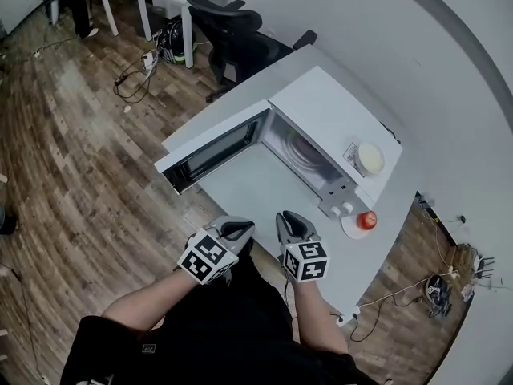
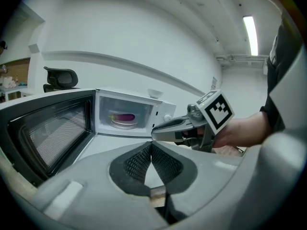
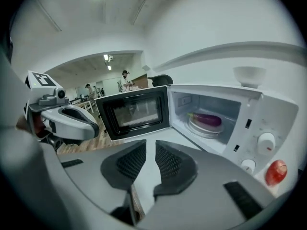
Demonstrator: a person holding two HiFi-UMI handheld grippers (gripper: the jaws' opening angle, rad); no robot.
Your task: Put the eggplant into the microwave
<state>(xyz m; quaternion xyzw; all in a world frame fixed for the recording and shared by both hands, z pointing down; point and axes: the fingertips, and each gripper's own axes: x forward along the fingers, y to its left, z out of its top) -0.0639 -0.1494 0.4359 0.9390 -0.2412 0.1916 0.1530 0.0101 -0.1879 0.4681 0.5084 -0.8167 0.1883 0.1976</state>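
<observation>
Right gripper view shows the purple eggplant (image 3: 207, 119) lying on its side on a white plate (image 3: 204, 128) inside the microwave (image 3: 276, 114), within the lit cavity. The microwave's door (image 3: 134, 111) hangs wide open, swung out to the left of the cavity, its dark window facing the camera. The oven stands on a white table (image 1: 264, 191), with two round knobs (image 3: 265, 140) on the control strip to the right of the opening. A white bowl (image 3: 249, 74) sits on top of the microwave near its front right corner, and a red fruit (image 3: 275, 172) rests on a small saucer (image 1: 349, 228) on the table just beside the knob end of the oven. Both tools are held low over the near edge of the table, in front of the open cavity and well apart from the eggplant. The right gripper (image 3: 149, 150) has its ribbed pads a narrow slit apart, with only the table surface showing in the gap. The left gripper (image 2: 151, 146) has its pads pressed together at the tips, with nothing caught in them. In the head view the two sit side by side, near each other but not touching, each with its marker cube toward the person. Behind the table stands a black office chair (image 1: 232, 30) on a wooden floor (image 1: 72, 135)
</observation>
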